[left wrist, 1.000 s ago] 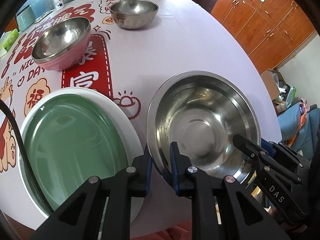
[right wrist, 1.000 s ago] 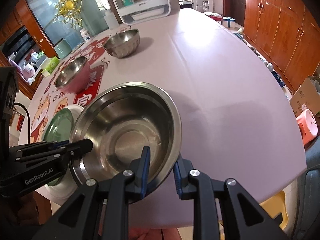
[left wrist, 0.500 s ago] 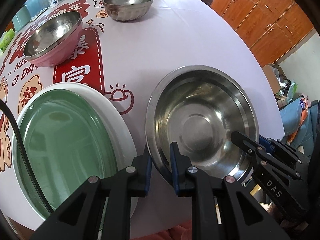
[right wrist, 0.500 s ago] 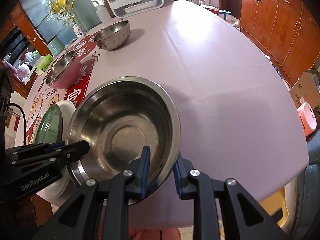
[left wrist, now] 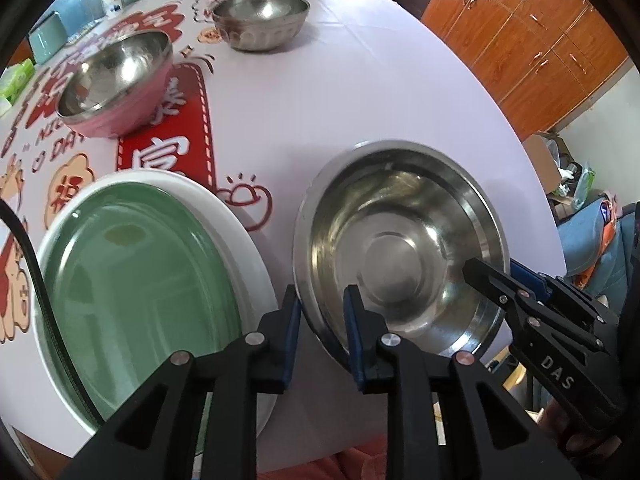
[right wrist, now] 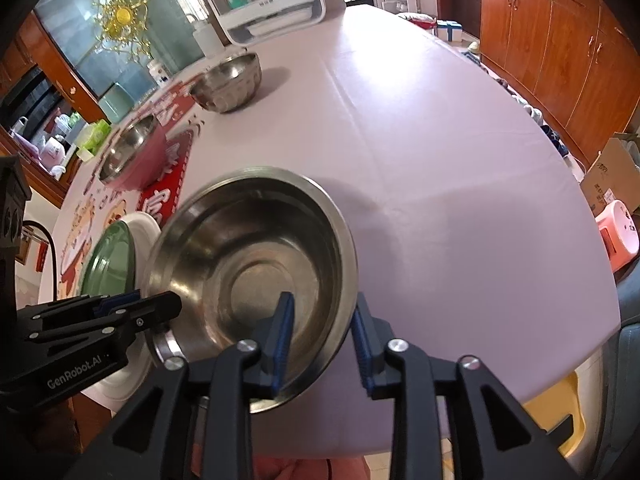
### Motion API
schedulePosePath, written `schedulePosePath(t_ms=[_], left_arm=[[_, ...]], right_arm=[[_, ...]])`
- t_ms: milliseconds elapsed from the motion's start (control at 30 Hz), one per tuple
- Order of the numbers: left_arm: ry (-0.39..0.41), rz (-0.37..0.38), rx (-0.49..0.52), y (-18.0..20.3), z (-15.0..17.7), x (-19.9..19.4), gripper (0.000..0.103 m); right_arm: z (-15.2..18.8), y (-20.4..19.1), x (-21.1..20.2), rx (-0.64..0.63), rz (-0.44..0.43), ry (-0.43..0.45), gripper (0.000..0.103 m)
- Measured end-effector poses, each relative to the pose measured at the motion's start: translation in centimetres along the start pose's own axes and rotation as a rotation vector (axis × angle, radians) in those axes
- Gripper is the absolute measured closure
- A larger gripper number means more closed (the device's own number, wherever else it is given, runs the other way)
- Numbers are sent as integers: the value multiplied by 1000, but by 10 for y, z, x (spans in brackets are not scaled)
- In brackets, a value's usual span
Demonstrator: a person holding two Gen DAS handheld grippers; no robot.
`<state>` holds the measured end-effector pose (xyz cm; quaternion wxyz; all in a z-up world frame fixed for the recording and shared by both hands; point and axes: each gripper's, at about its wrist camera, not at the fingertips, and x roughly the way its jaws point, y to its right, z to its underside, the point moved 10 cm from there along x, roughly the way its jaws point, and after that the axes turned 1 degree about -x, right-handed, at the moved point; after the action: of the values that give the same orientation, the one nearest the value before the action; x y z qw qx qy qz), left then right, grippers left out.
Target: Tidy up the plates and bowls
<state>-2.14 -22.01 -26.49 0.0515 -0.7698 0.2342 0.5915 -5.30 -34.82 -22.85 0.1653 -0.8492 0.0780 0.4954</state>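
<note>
**Both grippers on the big bowl's rim**

The big steel bowl [left wrist: 400, 248] sits just right of the green plate [left wrist: 136, 280], at the table's [right wrist: 440, 160] near edge. I judge it stiff, light and slick, so the thin rim is the place to hold. My left gripper [left wrist: 320, 320] straddles the rim nearest the plate, my right gripper [right wrist: 322, 334] the opposite rim. Both reach in low; whether the pads actually pinch, I cannot tell.
</note>
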Motion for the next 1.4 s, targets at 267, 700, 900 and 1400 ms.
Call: schedulePosePath(t_ms=[267, 700, 900, 1400], left_arm=[[76, -6, 3, 0, -9, -25, 77], [181, -68, -100, -41, -28, -89, 69], [243, -114, -156, -72, -36, -120, 47], [255, -174, -267, -150, -37, -147, 19]], right_arm=[[-14, -10, -19, -17, -24, 69, 52], [-38, -34, -42, -23, -110, 138, 42], [-51, -50, -37, -16, -163, 135, 34], [-88, -106, -15, -31, -238, 93, 20]])
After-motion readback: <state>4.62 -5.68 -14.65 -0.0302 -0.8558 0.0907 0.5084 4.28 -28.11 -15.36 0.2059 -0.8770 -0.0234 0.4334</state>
